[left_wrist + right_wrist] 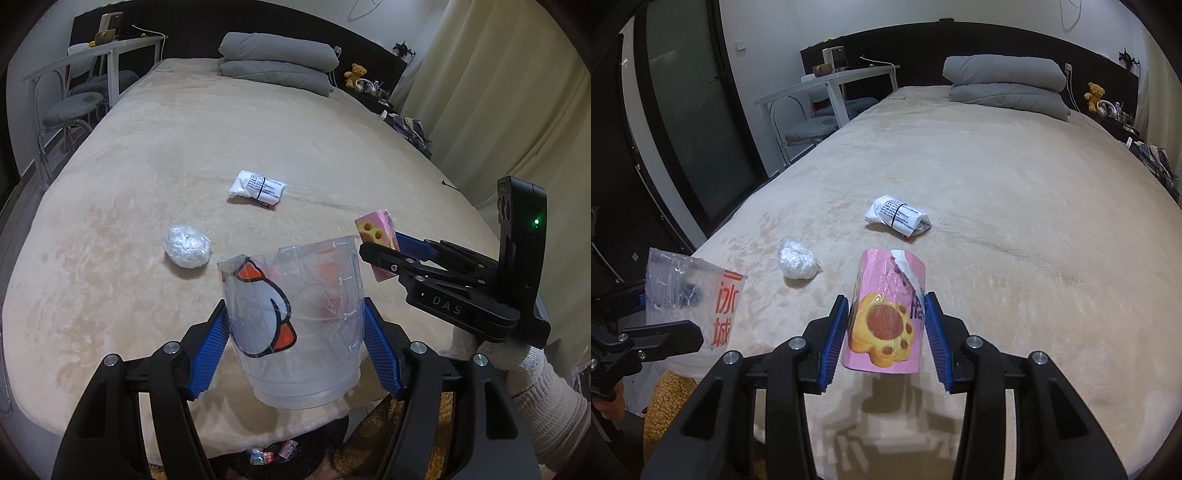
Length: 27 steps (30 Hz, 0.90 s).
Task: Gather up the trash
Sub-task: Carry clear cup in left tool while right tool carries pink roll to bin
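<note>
Low in the left wrist frame, the left gripper (pixel 295 347) fingers clamp a cracked clear plastic cup (pixel 295 325), mouth up, while the right gripper (pixel 886 343) fingers hold a pink snack wrapper (pixel 886 317) just right of its rim, above the bed (pixel 147 177).

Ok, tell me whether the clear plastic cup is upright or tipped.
Roughly upright: the clear plastic cup sits between the left gripper fingers, open torn rim up, base down, leaning slightly.

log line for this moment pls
left gripper holds clear cup | right gripper holds pink wrapper | on bed: bundle, wad
</note>
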Tool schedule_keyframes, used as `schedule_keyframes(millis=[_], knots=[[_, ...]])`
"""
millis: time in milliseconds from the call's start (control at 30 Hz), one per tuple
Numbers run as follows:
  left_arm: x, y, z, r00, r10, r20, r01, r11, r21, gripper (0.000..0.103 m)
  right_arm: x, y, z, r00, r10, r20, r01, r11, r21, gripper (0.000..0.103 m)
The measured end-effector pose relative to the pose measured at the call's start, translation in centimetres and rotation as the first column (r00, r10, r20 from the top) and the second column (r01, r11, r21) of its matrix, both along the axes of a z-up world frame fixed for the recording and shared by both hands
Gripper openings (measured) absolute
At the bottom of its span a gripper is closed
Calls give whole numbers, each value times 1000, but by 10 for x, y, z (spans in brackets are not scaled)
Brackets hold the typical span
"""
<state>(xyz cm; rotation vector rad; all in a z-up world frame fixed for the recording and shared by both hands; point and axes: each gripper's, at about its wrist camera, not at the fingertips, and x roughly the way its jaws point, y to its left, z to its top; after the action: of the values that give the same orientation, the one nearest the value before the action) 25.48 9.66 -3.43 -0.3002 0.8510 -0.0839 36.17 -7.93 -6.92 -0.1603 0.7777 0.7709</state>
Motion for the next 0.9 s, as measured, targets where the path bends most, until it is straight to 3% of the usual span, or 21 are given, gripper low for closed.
schedule_keyframes(millis=[433, 767, 900], knots=[[-62, -36, 53, 994, -16, 107, 8, 997, 74, 68, -82, -58, 53, 995, -20, 95, 16, 999, 47, 43], [-115, -64, 101, 976, -41, 213, 11, 990, 140, 68, -158, -100, 100, 982, -15, 190, -4, 995, 95, 43], [-131, -79, 112, 970, -60, 235, 21, 986, 164, 68, -182, -113, 111, 982, -6, 189, -11, 996, 90, 43]])
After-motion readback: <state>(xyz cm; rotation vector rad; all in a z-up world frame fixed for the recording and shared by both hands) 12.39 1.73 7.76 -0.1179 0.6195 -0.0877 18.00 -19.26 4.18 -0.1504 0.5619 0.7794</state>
